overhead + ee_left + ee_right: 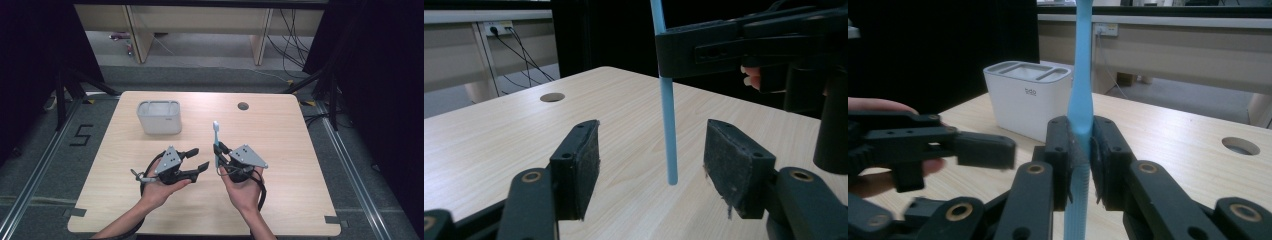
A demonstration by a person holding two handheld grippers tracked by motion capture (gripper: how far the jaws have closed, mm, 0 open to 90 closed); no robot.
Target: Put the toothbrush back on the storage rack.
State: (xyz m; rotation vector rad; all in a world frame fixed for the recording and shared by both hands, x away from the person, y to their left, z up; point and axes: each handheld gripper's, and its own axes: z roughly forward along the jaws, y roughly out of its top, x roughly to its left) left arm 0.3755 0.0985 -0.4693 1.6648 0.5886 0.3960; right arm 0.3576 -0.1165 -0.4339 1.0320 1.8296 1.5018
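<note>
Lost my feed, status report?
Right gripper shut on blue toothbrush, upright. Left gripper open beside its handle. White holder unobstructed.

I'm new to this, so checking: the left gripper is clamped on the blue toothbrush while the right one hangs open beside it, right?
Swapped. The right gripper is clamped on the blue toothbrush, as the right gripper view shows; the left gripper is the open one beside it.

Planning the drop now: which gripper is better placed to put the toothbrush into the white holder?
Right gripper: its jaws are clamped on the upright toothbrush. Left gripper is open and empty, though nearer the white holder.
</note>
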